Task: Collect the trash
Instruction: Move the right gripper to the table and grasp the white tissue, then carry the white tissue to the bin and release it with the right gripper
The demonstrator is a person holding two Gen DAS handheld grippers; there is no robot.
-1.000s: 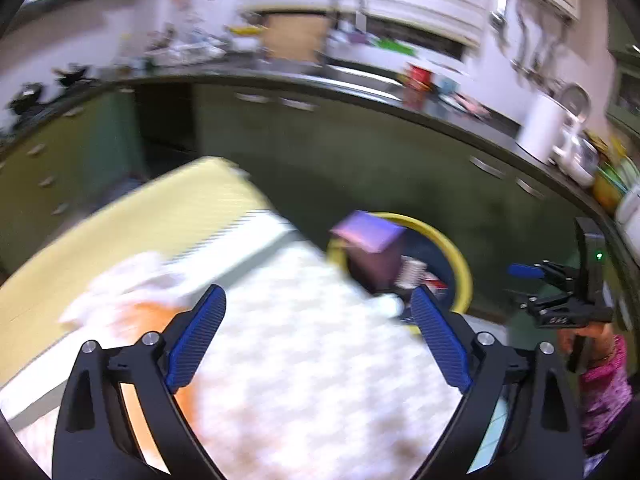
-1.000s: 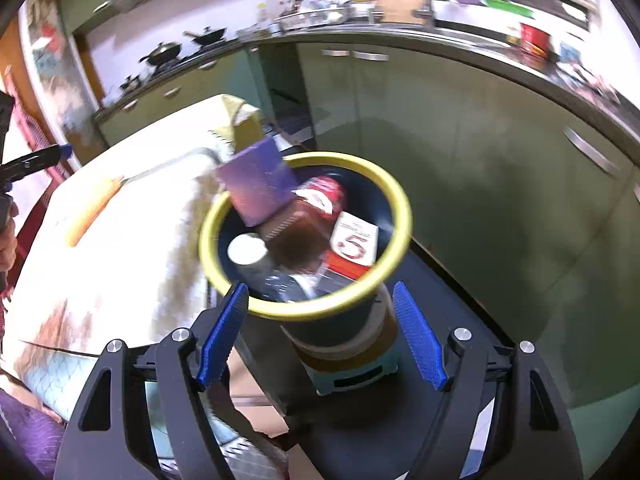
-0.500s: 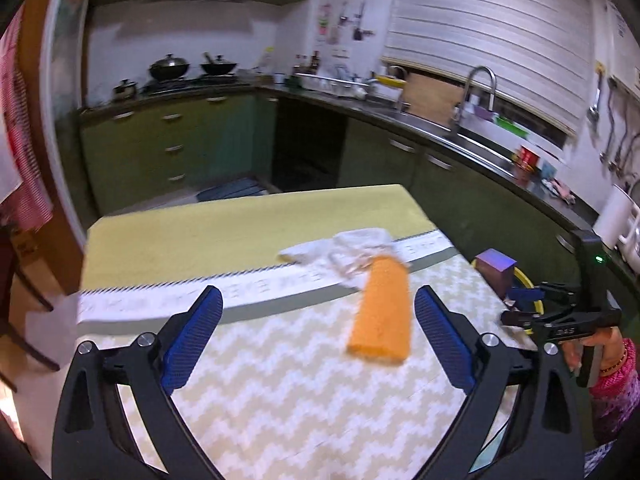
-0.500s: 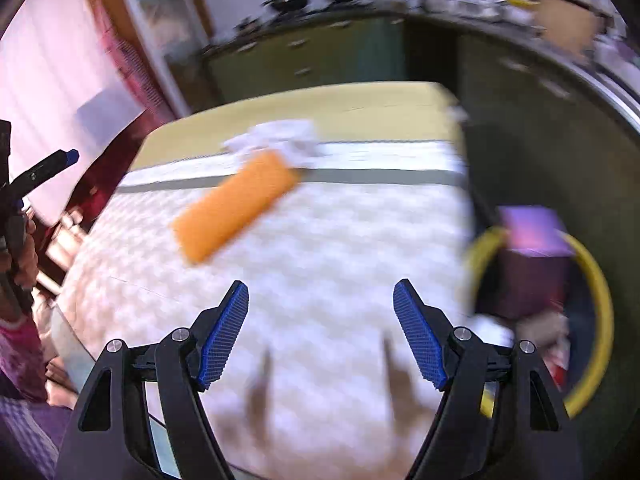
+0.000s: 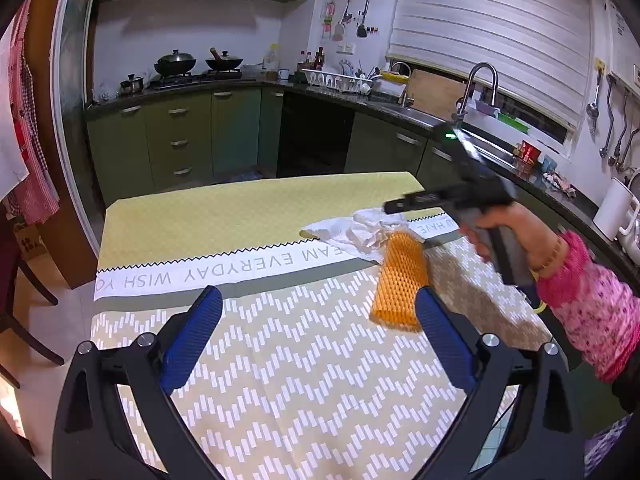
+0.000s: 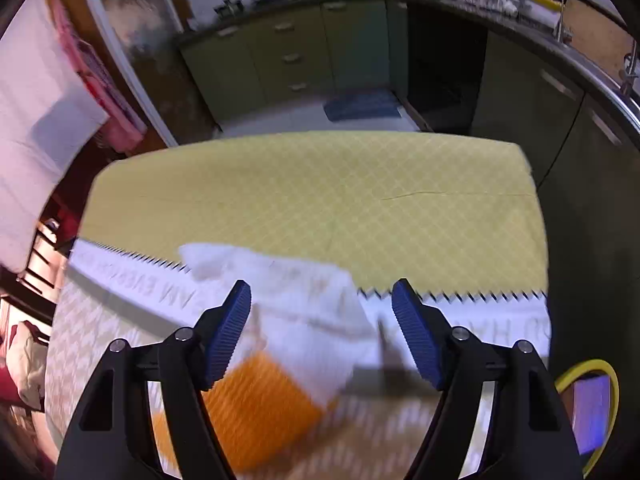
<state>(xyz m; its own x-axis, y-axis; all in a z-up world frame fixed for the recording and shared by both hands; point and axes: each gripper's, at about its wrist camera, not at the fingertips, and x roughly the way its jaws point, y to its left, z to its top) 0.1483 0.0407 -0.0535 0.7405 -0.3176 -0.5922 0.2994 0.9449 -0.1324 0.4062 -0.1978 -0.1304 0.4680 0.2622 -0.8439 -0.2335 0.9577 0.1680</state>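
An orange foam net sleeve (image 5: 400, 280) lies on the table, touching a crumpled white tissue (image 5: 356, 232) just beyond it. My left gripper (image 5: 318, 336) is open and empty, above the table short of the sleeve. My right gripper (image 6: 322, 332) is open and empty, right over the white tissue (image 6: 300, 304), with the orange sleeve (image 6: 256, 412) below it. In the left wrist view the right gripper (image 5: 400, 206) hangs above the tissue, held by a hand in a pink sleeve. A yellow-rimmed trash bin (image 6: 582, 368) holding a purple box sits off the table's right edge.
The table (image 5: 280, 380) carries a yellow and chevron cloth with a white lettered band. Green kitchen cabinets (image 5: 180, 140), a stove with pans and a sink run along the far walls. A dark chair (image 5: 16, 312) stands at the left.
Both grippers have swung from the bin to the table. The right gripper has moved in over the tissue and sleeve; the left has steadied facing the table.
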